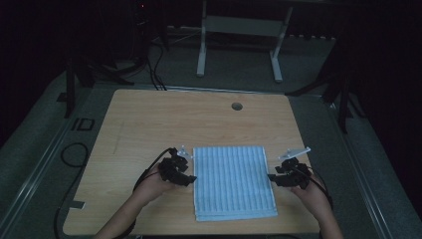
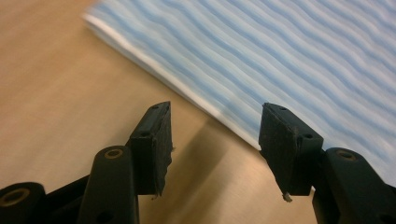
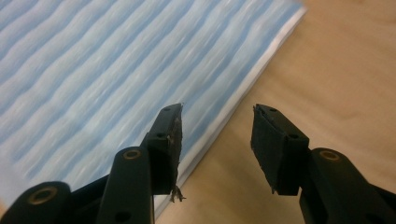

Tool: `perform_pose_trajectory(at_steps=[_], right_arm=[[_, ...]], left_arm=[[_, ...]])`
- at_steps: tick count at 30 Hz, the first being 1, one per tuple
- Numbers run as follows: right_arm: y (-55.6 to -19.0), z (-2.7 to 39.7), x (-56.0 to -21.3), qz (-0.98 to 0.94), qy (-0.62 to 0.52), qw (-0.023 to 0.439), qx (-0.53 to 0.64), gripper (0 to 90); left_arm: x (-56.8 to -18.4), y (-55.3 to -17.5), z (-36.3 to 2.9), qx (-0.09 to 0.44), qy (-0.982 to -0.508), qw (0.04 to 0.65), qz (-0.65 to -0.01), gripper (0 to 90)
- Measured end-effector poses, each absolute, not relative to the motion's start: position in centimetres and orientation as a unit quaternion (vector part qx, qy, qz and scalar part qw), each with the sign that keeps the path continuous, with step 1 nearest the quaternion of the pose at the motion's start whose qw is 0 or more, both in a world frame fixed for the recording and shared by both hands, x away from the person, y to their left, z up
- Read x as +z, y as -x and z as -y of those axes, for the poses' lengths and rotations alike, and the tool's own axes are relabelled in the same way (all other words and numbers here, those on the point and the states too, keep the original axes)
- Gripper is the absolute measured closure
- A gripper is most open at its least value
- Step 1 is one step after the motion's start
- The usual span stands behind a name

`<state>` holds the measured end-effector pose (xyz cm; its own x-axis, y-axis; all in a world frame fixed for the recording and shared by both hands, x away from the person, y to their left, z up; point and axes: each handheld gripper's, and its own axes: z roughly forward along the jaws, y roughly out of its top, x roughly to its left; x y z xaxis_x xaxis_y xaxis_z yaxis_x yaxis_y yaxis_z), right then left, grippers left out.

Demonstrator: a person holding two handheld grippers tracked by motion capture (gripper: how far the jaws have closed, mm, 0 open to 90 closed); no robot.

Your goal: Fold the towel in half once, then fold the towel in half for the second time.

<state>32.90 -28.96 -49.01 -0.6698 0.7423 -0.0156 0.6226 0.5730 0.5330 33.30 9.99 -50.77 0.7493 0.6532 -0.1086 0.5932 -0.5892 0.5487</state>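
Note:
A folded blue-and-white striped towel (image 1: 234,181) lies flat on the wooden table (image 1: 149,124), near its front edge. My left gripper (image 1: 191,178) sits at the towel's left edge, held by a hand. In the left gripper view this gripper (image 2: 215,140) is open, its jaws straddling the towel (image 2: 280,56) edge without pressing on it. My right gripper (image 1: 271,177) rests at the towel's right edge. In the right gripper view it (image 3: 217,140) is open too, above the border of the towel (image 3: 93,70), nothing pinched.
A round cable hole (image 1: 237,106) sits near the table's far edge. Beyond the table stand the white legs of another desk (image 1: 201,50), and black cables (image 1: 74,149) run over the floor at the left. Dark stands flank both sides.

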Motion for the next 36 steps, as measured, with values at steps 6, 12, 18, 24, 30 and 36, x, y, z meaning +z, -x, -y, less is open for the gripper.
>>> perform_pose_trajectory(at_steps=[6,12,18,24,30,36], right_arm=[[-35.7,28.4,-47.9,-0.875,-0.391,0.122,0.256,51.0],[-39.3,27.7,-46.9,-0.876,-0.395,0.127,0.244,50.8],[-42.3,27.4,-47.2,-0.87,-0.414,0.108,0.243,50.0],[-44.2,27.2,-48.6,-0.866,-0.433,0.095,0.233,50.7],[-45.7,26.9,-50.1,-0.857,-0.454,0.083,0.228,55.2],[-46.5,26.3,-51.5,-0.863,-0.459,0.073,0.198,58.7]], left_arm=[[-50.3,-36.2,-10.2,0.072,-0.877,0.29,-0.376,44.4],[-50.3,-38.8,-9.9,0.074,-0.868,0.288,-0.397,41.6],[-50.6,-40.9,-9.1,0.074,-0.863,0.292,-0.405,39.4],[-50.8,-42.2,-8.5,0.068,-0.861,0.291,-0.411,39.5],[-51.6,-43.1,-8.4,0.066,-0.861,0.283,-0.417,39.5],[-52.7,-43.8,-8.6,0.046,-0.86,0.276,-0.426,45.4]])
